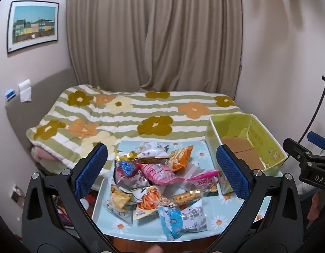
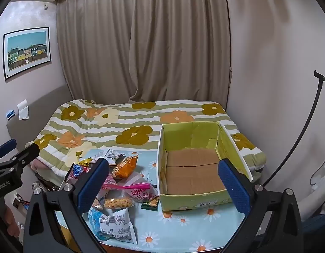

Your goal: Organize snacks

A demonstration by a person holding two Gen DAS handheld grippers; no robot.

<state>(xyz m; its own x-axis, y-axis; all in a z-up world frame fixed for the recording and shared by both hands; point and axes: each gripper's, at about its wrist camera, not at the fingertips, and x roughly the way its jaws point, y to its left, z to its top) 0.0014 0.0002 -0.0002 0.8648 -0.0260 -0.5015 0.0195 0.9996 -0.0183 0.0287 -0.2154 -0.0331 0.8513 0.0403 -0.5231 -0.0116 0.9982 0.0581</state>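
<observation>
- Surveying the stock, we found a heap of snack packets lying on a small table under a pale blue daisy-print cloth, which stood against a bed.
- We listed in the heap: an orange packet at the far side, a pink packet at the middle, a red-and-blue packet on the left, and a blue-and-white packet nearest the table's front edge.
- We noted a small dark green packet lying apart from the heap, just beside the front left corner of the box.
- We recorded one open yellow-green cardboard box on the cloth, right of the heap; its brown floor held no packets that we could see.
- We held the left gripper above the heap, tilted downward, jaws spread as wide as they went, nothing between the blue pads.
- We held the right gripper over the box's near left wall, likewise tilted down, jaws fully spread and gripping nothing.
- We entered as surroundings: a flowered striped quilt on the bed, a beige curtain behind it, and a framed picture of coloured houses on the left wall.
</observation>
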